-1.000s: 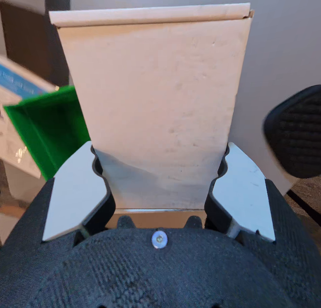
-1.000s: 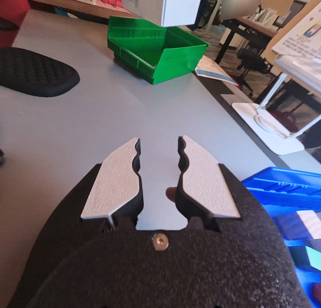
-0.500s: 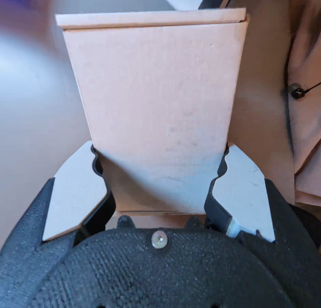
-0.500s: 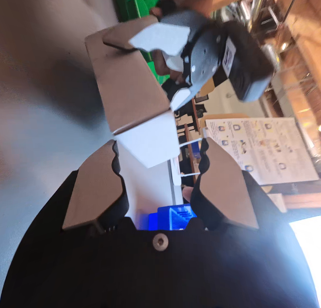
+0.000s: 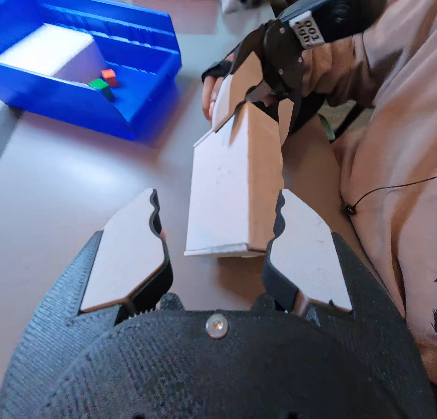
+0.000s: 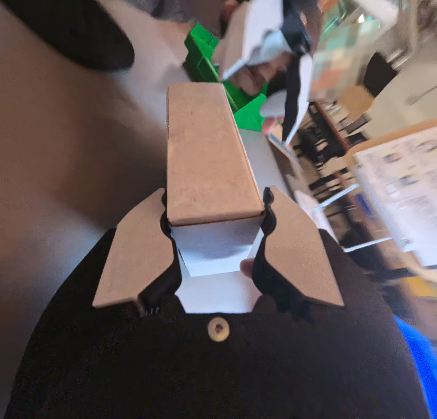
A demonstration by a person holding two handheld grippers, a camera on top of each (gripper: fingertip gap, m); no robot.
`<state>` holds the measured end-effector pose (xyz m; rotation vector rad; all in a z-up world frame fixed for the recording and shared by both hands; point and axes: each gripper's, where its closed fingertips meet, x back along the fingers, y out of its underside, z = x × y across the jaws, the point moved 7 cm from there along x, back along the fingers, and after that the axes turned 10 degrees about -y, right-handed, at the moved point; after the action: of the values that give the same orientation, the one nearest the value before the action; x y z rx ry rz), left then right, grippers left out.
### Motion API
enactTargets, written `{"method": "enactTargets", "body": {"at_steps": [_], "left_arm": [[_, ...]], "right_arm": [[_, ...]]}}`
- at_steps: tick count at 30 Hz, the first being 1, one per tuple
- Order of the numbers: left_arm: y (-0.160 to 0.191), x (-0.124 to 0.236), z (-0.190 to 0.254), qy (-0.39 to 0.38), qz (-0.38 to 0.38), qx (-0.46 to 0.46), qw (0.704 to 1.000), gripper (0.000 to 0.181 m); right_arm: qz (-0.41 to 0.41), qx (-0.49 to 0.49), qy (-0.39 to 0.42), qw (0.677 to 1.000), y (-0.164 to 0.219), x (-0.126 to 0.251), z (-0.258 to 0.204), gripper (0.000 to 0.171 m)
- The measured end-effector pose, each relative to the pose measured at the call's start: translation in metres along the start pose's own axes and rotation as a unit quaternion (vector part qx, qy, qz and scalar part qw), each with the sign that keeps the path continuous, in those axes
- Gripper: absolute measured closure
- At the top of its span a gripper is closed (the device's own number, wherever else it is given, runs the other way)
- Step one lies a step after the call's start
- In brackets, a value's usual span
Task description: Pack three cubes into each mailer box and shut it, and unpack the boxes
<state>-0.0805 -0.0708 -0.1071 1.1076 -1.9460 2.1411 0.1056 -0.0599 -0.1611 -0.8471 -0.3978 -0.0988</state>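
Note:
A shut white and brown mailer box (image 5: 222,161) hangs above the grey table. My right gripper (image 6: 215,191) is shut on one end of the box (image 6: 203,152), a finger on each side. In the left wrist view it (image 5: 257,107) grips the far end. My left gripper (image 5: 217,192) is open around the near end, with a gap on its left side. A red cube (image 5: 109,75) and a green cube (image 5: 99,85) lie in a blue bin (image 5: 94,105) beside another white box (image 5: 47,48).
A green bin (image 6: 201,55) sits beyond the box, and a black pad (image 6: 71,29) lies at the far left of the table. A person in tan clothing (image 5: 390,195) fills the right of the left wrist view. Shelves and a poster stand off the table's right edge.
My left gripper swung the box towards the right gripper, then opened and let go of it. My right gripper came up and shut on the box's other end.

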Motion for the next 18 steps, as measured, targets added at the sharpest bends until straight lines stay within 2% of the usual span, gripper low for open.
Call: {"method": "enactTargets", "body": {"at_steps": [1,5,7,9,11,13,16,18], "left_arm": [[0.002,0.008,0.007,-0.016,0.019,-0.003,1.000,0.086],[0.023,0.017,0.037,-0.069,0.072,-0.006,0.995,0.080],[0.037,0.006,0.045,-0.098,0.082,0.006,0.992,0.080],[0.054,-0.013,0.047,-0.130,0.058,-0.001,0.990,0.076],[0.064,-0.033,0.048,-0.127,0.039,0.016,0.991,0.076],[0.066,-0.046,0.054,-0.097,0.038,0.036,0.994,0.100],[0.064,-0.049,0.050,-0.091,0.026,0.046,0.994,0.104],[0.063,-0.050,0.048,-0.099,0.022,0.055,0.993,0.104]], "right_arm": [[0.021,-0.055,-0.024,0.998,0.002,0.005,0.005,0.096],[0.074,-0.219,-0.107,0.967,0.016,0.016,0.020,0.096],[0.082,-0.264,-0.121,0.953,0.025,0.014,0.023,0.096],[0.093,-0.297,-0.148,0.939,0.028,0.011,0.022,0.096],[0.100,-0.314,-0.170,0.929,0.028,0.006,0.020,0.096],[0.099,-0.314,-0.174,0.928,0.027,0.002,0.017,0.096],[0.071,-0.307,-0.154,0.937,0.027,0.006,0.018,0.097],[0.033,-0.272,-0.122,0.954,0.022,0.011,0.022,0.097]]}}
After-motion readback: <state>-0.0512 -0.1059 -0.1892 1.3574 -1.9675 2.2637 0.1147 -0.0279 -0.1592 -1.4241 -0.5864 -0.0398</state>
